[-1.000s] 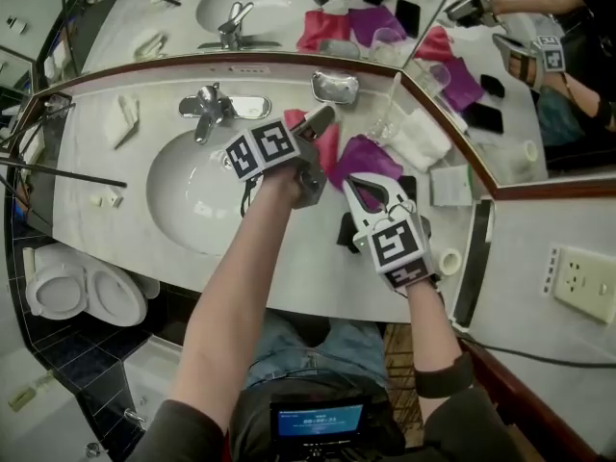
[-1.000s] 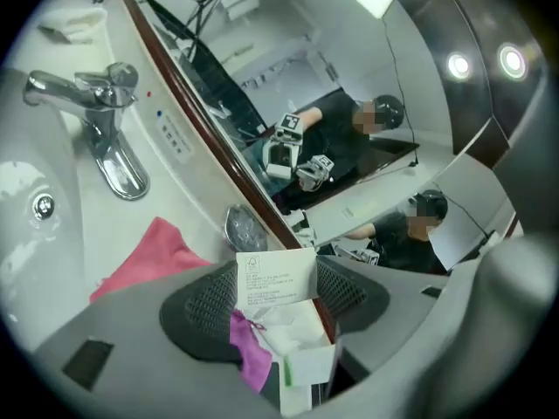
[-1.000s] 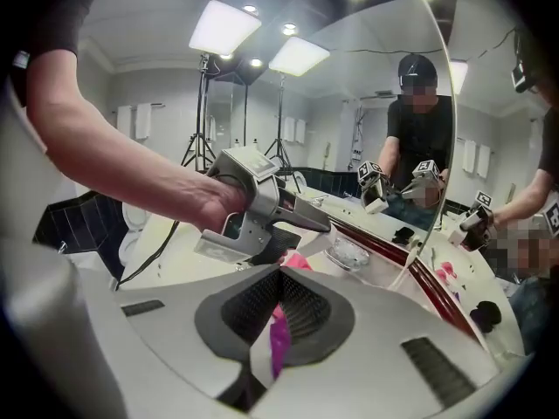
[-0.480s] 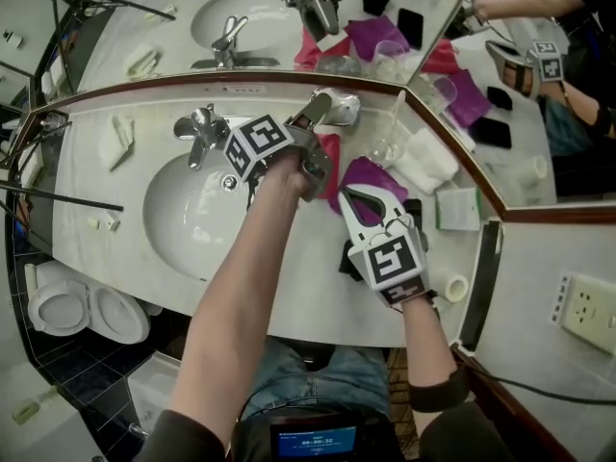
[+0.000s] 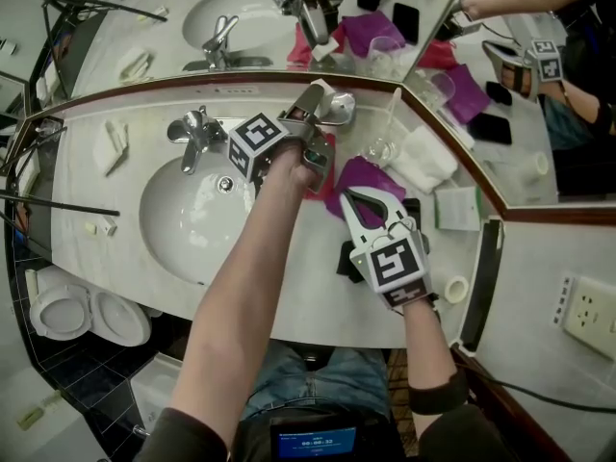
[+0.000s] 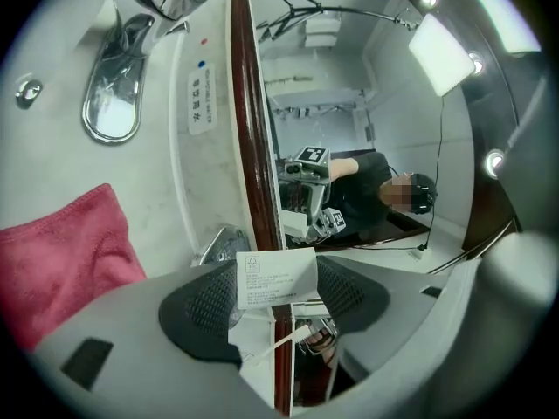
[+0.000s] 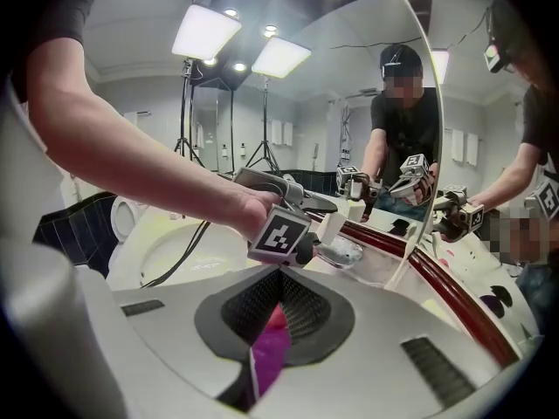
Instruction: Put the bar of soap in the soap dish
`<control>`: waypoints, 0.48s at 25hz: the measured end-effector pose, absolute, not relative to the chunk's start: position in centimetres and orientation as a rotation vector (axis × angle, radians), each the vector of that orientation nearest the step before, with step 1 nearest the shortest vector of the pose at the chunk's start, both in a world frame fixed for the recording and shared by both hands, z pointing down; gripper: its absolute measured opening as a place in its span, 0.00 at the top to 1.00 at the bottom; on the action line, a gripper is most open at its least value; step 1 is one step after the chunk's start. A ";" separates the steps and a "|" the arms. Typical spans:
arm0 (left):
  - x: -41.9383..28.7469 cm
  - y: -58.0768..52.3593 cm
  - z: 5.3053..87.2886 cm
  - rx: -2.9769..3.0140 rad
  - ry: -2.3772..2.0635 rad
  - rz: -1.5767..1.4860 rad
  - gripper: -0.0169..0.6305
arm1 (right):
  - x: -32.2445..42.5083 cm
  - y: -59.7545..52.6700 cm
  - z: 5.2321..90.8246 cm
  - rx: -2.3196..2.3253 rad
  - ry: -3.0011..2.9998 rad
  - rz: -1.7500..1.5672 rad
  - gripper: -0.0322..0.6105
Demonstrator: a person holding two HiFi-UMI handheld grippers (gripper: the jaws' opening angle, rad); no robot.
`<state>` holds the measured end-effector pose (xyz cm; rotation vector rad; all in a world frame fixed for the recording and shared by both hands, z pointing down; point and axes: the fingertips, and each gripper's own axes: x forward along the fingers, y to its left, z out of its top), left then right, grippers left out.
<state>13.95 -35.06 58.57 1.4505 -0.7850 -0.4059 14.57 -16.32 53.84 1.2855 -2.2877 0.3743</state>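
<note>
Bar of soap point(image 6: 275, 278), in a white printed wrapper, sits clamped in the left gripper's point(image 5: 313, 102) partly spread jaws, just above the metal soap dish point(image 5: 340, 109). The right gripper point(image 7: 278, 297), jaws together, hovers near the dish over a purple cloth point(image 5: 372, 174).

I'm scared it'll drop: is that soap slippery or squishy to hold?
Probably not slippery: the bar of soap looks wrapped in printed paper. Seems stiff too: its edges look straight in the left hand-held gripper.

Shiny metal soap dish point(image 5: 343, 110), paper-wrapped soap bar point(image 6: 275, 278)
</note>
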 end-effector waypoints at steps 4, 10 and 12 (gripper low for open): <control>13.7 -35.3 58.7 1.446 -0.809 -0.415 0.52 | 15.0 -16.1 54.1 1.295 -2.283 0.382 0.92; 13.9 -35.2 58.3 1.440 -0.798 -0.426 0.51 | 14.9 -16.1 54.1 1.301 -2.287 0.405 0.92; 13.8 -35.2 58.2 1.442 -0.802 -0.426 0.51 | 14.9 -16.1 54.2 1.302 -2.286 0.409 0.92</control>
